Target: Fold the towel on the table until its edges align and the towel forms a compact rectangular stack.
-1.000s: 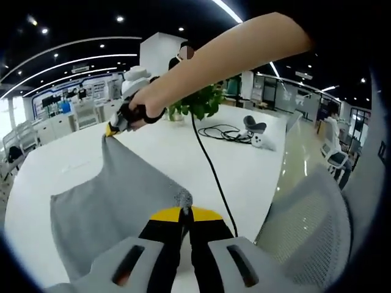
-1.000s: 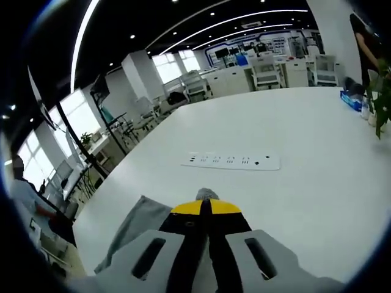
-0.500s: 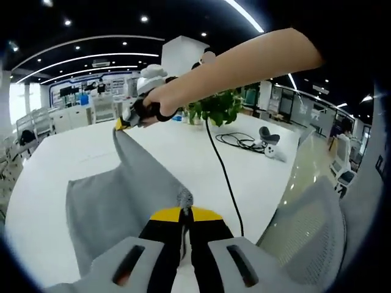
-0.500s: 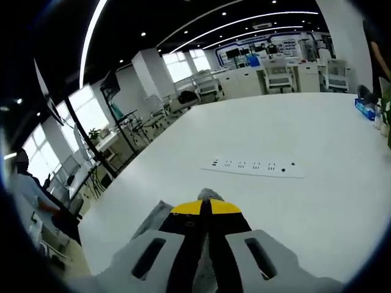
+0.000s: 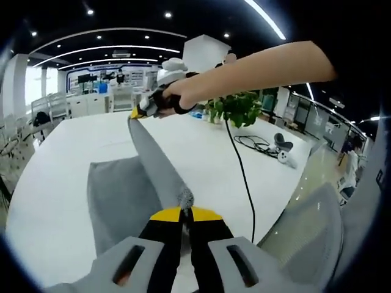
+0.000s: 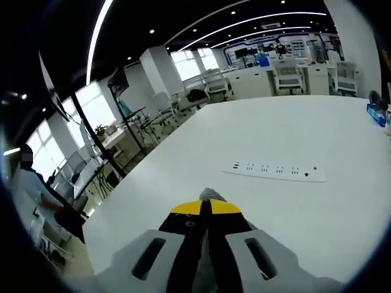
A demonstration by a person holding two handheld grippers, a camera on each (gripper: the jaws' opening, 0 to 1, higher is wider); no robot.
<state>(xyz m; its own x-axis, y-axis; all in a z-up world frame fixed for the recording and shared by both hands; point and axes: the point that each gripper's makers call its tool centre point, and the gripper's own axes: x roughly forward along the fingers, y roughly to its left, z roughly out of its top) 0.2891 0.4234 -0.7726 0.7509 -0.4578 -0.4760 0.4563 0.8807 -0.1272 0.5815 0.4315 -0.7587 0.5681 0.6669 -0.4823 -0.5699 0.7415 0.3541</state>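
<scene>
White bench carries the grey towel, each corner pinched in a closed left claw and right claw; fold under way, and next, by judgement, lay the lifted edge onto the opposite one.

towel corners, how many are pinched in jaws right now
2. The left gripper pinches one corner of the grey towel low in its own view; the right gripper holds another farther out over the white table. Remaining corners may be hidden.
</scene>
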